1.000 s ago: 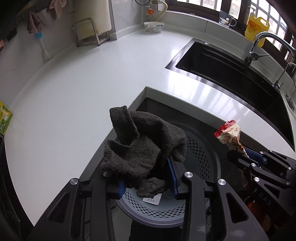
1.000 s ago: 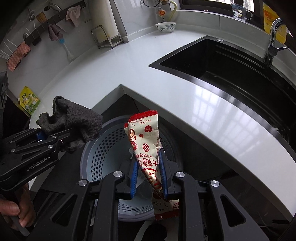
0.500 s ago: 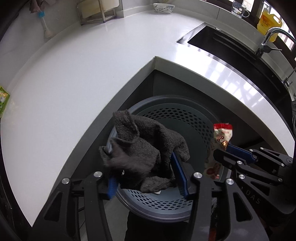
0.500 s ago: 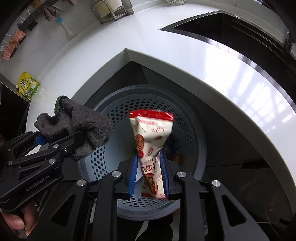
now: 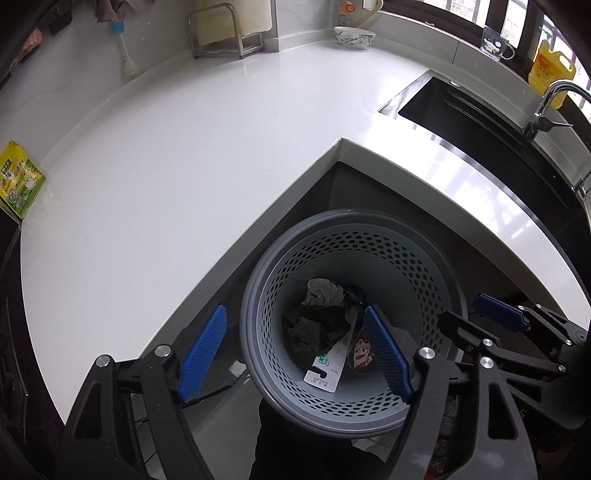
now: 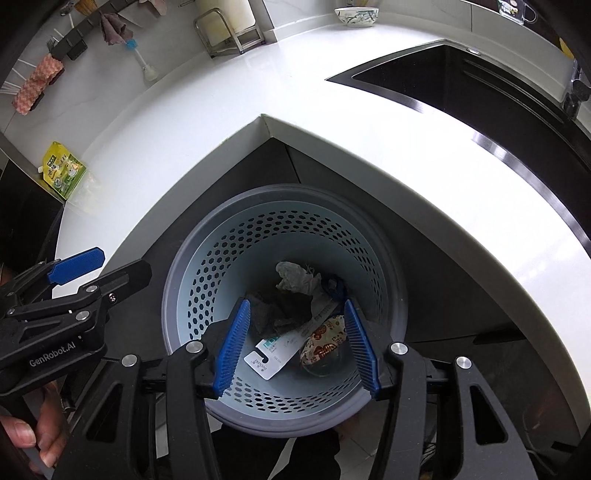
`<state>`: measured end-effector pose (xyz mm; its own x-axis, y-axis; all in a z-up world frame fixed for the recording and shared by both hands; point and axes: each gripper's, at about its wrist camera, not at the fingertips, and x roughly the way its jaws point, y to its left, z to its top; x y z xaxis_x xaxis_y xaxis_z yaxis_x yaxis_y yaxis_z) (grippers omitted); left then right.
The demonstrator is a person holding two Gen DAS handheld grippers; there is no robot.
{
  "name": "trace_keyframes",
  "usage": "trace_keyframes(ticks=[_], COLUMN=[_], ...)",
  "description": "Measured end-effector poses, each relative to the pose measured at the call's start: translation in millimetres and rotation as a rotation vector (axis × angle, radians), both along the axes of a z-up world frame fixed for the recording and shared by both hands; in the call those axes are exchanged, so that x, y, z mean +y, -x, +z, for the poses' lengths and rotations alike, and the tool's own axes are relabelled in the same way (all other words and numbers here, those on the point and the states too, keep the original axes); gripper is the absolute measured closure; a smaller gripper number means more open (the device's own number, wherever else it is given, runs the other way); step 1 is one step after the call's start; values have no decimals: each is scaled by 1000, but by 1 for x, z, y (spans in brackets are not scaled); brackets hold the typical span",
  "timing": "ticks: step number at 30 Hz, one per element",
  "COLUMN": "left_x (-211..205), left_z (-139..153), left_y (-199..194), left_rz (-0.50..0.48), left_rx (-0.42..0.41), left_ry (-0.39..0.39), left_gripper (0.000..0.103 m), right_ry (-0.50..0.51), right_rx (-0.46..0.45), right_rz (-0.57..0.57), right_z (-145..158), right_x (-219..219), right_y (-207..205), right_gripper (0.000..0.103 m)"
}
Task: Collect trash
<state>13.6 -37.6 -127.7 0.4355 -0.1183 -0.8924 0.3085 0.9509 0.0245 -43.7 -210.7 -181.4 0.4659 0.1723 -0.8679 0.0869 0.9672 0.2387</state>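
Note:
A grey perforated trash basket (image 5: 258, 280) (image 6: 177, 280) stands on the floor in the inner corner of the white counter (image 5: 166, 147) (image 6: 369, 122). Inside lie the dark grey cloth (image 5: 314, 325) (image 6: 284, 306), the red and white snack wrapper (image 5: 362, 350) (image 6: 325, 343), a crumpled tissue (image 5: 323, 293) (image 6: 295, 277) and a white card tag (image 5: 330, 365) (image 6: 273, 350). My left gripper (image 5: 295, 347) is open and empty above the basket. My right gripper (image 6: 295, 339) is open and empty above the basket too, beside the left one.
A black sink (image 5: 480, 122) (image 6: 480, 85) with a tap (image 5: 546, 103) is set in the counter at right. A green and yellow packet (image 5: 18, 181) (image 6: 62, 170) lies at the counter's left end. A bowl (image 5: 354, 35) (image 6: 356, 14), metal rack (image 5: 225, 33) and brush (image 5: 125, 51) stand at the back.
Both grippers opened. The dark cloth dropped from the left one and the snack wrapper from the right one into the basket.

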Motion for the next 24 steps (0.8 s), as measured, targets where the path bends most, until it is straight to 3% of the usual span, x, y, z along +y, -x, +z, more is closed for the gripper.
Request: trace_keyframes(ticks=[17,24], left_x=[-7,-6], left_z=[34,43], left_y=[15,21], left_rz=[10,12], left_rx=[-60,-80], left_ry=[14,16], left_gripper=[19,11], right_ry=[46,52], right_rx=[-20,-26], right_rz=[-42,-51], right_z=[27,32], right_x=[-10,-14], right_y=[25,33], right_gripper=[46,44])
